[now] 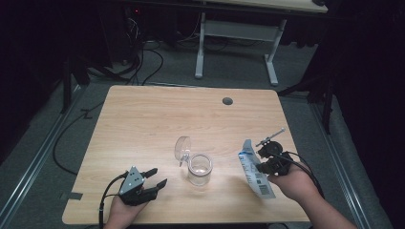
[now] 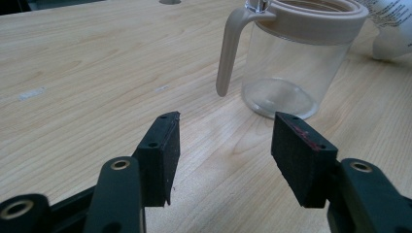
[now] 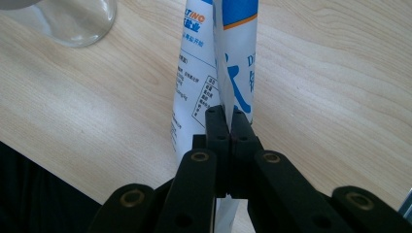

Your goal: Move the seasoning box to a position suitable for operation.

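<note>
The right gripper (image 1: 265,161), at the lower right of the high view, is pinching a white and blue pouch (image 1: 253,171) between its closed jaws; in the right gripper view the pads are meeting on a thin fold of it (image 3: 228,92). The clear jar (image 1: 199,169) with a beige handle is standing at the lower middle of the table (image 1: 143,119), and its lid (image 1: 183,148) is tilting up behind it. The left gripper (image 1: 154,180), at the lower left, is resting with jaws apart and holding nothing; the jar is sitting at the upper right of its own view (image 2: 296,58).

The grip is taking only a narrow strip, so the pouch is probably at risk of slipping or twisting while it is tilting. The jar is standing free, so a touch from the pouch may be pushing it or tipping it. The contents may be missing the mouth.
</note>
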The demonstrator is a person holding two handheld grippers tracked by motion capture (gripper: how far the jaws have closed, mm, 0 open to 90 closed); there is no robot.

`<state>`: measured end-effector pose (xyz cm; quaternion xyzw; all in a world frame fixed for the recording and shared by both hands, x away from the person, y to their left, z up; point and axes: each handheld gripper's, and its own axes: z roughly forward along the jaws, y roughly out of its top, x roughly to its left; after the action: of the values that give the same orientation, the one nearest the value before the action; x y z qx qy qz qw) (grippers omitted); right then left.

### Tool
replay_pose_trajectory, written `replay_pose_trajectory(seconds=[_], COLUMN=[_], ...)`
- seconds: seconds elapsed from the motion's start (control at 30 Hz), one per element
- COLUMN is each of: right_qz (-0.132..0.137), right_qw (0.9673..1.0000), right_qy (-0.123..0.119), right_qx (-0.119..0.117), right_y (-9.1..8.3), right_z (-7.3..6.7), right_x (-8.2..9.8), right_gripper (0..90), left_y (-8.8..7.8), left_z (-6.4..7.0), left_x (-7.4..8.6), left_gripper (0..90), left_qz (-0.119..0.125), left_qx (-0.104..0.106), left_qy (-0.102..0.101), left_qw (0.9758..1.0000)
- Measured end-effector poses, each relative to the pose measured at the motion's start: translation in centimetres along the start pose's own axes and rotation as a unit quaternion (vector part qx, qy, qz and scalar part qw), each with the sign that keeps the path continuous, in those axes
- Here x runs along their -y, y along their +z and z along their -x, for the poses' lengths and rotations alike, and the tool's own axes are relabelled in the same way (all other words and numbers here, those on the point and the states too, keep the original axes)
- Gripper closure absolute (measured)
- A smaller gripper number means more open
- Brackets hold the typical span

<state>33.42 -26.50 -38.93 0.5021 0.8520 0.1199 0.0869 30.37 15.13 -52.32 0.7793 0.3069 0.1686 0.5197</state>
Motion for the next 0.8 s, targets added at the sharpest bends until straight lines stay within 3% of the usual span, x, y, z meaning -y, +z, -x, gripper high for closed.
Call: replay_pose_trajectory(seconds=[0.63, 0.8], right_qz=[-0.041, -0.056], right_qw=[0.9991, 0.9983], right_qy=[0.000, -0.009], right_qx=[-0.013, -0.013], right_y=[-0.32, -0.02], right_z=[-0.12, -0.07], right_x=[-1.08, -0.82], right_gripper=[90.0, 90.0], left_y=[0.13, 0.19], left_z=[0.38, 0.92], left_x=[-0.01, -0.06], left_gripper=[45.0, 45.5], left_qz=[0.003, 0.002], left_qx=[0.007, 0.005], left_qy=[0.012, 0.034], left_qw=[0.9999, 0.9994])
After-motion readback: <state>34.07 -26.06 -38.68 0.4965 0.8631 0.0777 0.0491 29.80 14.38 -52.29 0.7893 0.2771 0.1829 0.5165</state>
